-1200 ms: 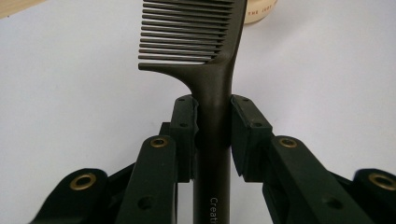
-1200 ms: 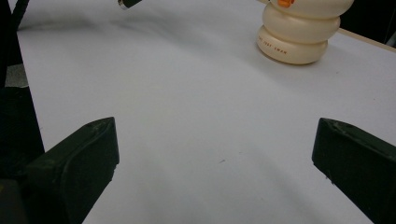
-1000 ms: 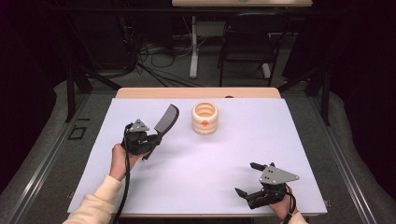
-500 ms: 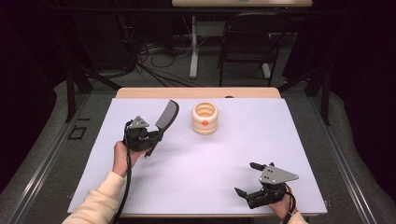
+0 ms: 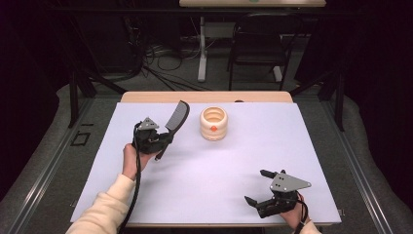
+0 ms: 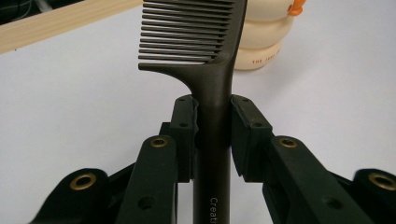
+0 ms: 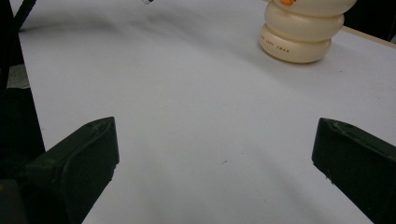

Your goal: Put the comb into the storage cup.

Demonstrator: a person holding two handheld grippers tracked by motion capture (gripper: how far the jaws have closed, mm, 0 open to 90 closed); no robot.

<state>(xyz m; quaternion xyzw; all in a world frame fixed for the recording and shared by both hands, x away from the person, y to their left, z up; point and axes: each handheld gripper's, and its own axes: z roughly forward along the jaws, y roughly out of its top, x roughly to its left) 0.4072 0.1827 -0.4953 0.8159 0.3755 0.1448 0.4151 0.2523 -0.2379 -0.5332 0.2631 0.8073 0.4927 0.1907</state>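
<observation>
My left gripper (image 5: pixel 163 139) is shut on the handle of a black comb (image 5: pixel 176 118), held above the white table sheet at the left. In the left gripper view the comb (image 6: pixel 205 42) stands up between the two pads (image 6: pixel 186 126), teeth pointing left. A cream ribbed holder (image 5: pixel 213 124) with an orange dot sits just right of the comb, open at the top; the holder (image 6: pixel 266 39) shows behind the comb, and it (image 7: pixel 301 32) also stands far off in the right gripper view. My right gripper (image 5: pixel 259 187) rests open near the front right edge, nothing between its jaws.
The white sheet (image 5: pixel 292 146) covers a wooden table whose back edge (image 5: pixel 204 96) shows. Beyond it are a dark chair (image 5: pixel 258 44), cables on the floor and a white stand leg (image 5: pixel 202 48).
The left hand has edged the comb slightly right, toward the holder. The right gripper has not moved.
</observation>
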